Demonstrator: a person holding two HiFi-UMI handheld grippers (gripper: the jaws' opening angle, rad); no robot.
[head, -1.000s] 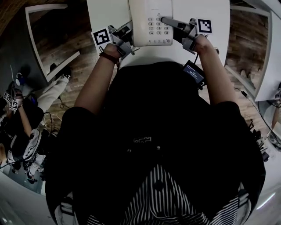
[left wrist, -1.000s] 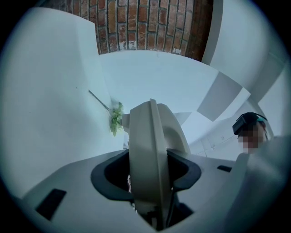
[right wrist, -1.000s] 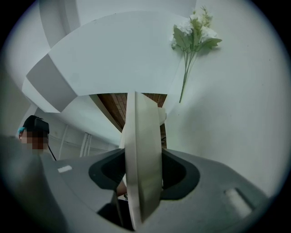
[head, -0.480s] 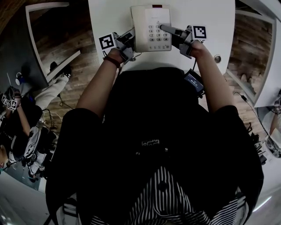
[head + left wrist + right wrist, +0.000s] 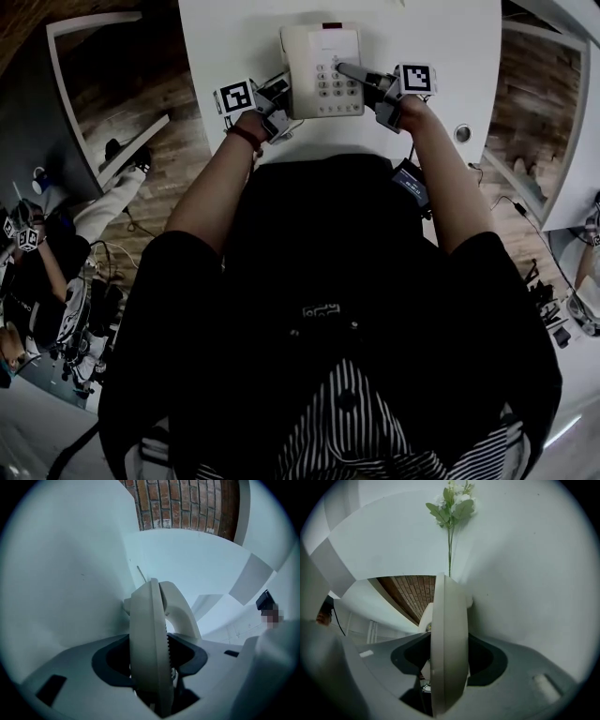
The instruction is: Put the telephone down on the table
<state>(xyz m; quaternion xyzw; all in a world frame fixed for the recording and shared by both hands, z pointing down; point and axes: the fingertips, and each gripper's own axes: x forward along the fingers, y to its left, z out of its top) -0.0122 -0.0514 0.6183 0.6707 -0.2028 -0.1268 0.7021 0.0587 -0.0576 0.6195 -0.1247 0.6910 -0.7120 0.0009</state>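
Observation:
A white push-button telephone point(image 5: 323, 56) lies flat on the white table point(image 5: 234, 37) just ahead of me, keypad up. My left gripper point(image 5: 281, 96) is shut on its left edge, and in the left gripper view that edge point(image 5: 149, 634) stands upright between the jaws with the handset point(image 5: 180, 613) behind it. My right gripper point(image 5: 361, 81) holds the right edge beside the keys. Its jaws are opening, with the telephone's rim point(image 5: 449, 634) still between them and the pads against it.
A small dark device with a lit screen point(image 5: 411, 180) hangs at my right side. A round fitting point(image 5: 462, 133) sits on the table near its right edge. Artificial flowers point(image 5: 452, 501) stand beyond the phone. A seated person point(image 5: 37, 272) is far left.
The telephone and both grippers have gone down and away from my head. The phone looks smaller and shows whole, where its far end was cut off before.

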